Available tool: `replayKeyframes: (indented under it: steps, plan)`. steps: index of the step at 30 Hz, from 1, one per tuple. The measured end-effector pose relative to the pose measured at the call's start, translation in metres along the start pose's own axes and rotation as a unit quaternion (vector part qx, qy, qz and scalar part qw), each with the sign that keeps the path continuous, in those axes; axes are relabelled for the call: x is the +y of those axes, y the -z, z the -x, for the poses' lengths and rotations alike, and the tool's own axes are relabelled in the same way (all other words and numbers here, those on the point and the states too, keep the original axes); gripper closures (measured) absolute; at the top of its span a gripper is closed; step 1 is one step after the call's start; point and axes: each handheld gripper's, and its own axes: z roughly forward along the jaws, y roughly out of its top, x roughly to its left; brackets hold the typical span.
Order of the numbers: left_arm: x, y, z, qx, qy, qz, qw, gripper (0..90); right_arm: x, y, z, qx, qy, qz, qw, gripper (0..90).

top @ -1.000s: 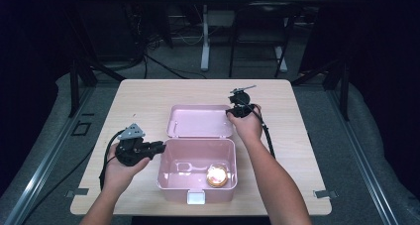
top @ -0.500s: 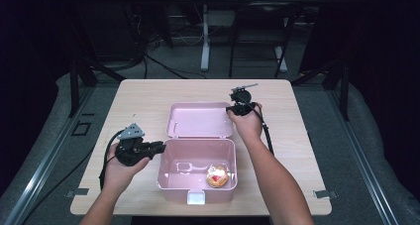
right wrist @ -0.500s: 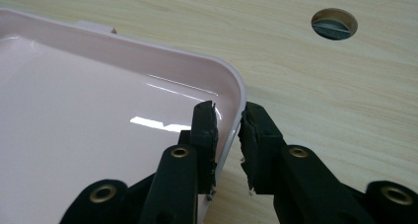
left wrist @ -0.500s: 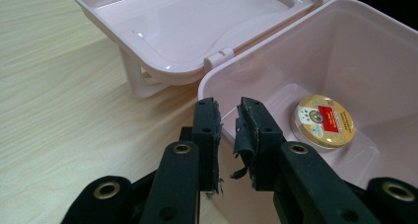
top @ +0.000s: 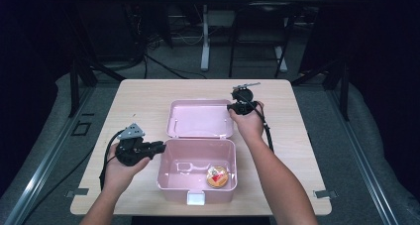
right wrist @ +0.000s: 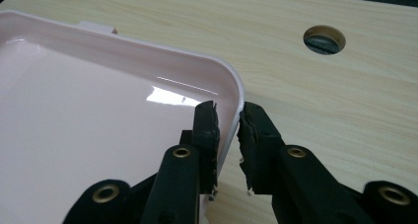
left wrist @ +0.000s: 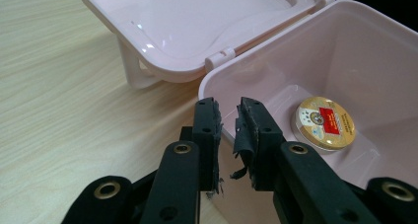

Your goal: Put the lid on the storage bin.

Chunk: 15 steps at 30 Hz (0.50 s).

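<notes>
Pink hinged plastic box (top: 196, 169), lid (top: 200, 118) thrown fully back and lying flat on the pale wood-grain table (top: 143, 93). Sits at table centre, body toward six o'clock, lid toward twelve. White latch tab at front wall, six o'clock.

Handling, as judged: thin moulded plastic, light, stiff but springy at the rims, glossy and likely slippery under the pads. Best hold on a rim edge or lid corner, pinched across the wall; hinge likely the weak point if twisted.

Inside, toward the box's four o'clock corner: round gold-rimmed tin (left wrist: 325, 123) with red label, lying flat on the floor of the box.

Right gripper (right wrist: 227, 116) at the lid's two o'clock corner, jaws astride the lid rim (right wrist: 235, 93), one inside, one outside, narrow gap; seems to touch the rim on both sides, so read as pinching the lid corner. Seen from above at one o'clock of the box (top: 241, 105).

Left gripper (left wrist: 228, 113) at the body's nine o'clock wall, near the hinge-side corner, jaws slightly parted with a slim gap, gripping nothing, tips just over the box rim. Worn tape on the pads (left wrist: 245, 135).

Count: one box, one lid, one tin, two grippers, one round cable hole (right wrist: 324, 39) in the tabletop.
</notes>
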Motion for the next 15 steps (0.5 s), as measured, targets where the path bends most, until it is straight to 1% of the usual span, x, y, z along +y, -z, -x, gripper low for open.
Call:
replayKeyframes:
  steps: [4,7,12,15]
  plan:
    - [0.0,0.0,0.0,0.001,0.0,0.001,1.0,77.4,0.002,0.005,0.0,0.002,-0.004,0.011,0.9999,78.6]
    - [0.0,0.0,0.0,0.001,0.001,0.001,1.0,77.4,0.004,0.01,-0.001,0.0,0.003,0.016,0.9999,79.0]
    - [0.0,0.0,0.0,0.001,0.0,0.001,1.0,77.5,0.009,0.019,-0.002,0.003,0.003,0.025,0.9997,79.8]
    - [0.0,0.0,0.0,0.001,-0.002,0.0,1.0,77.5,0.01,0.024,-0.003,0.001,0.011,0.033,0.9994,80.1]
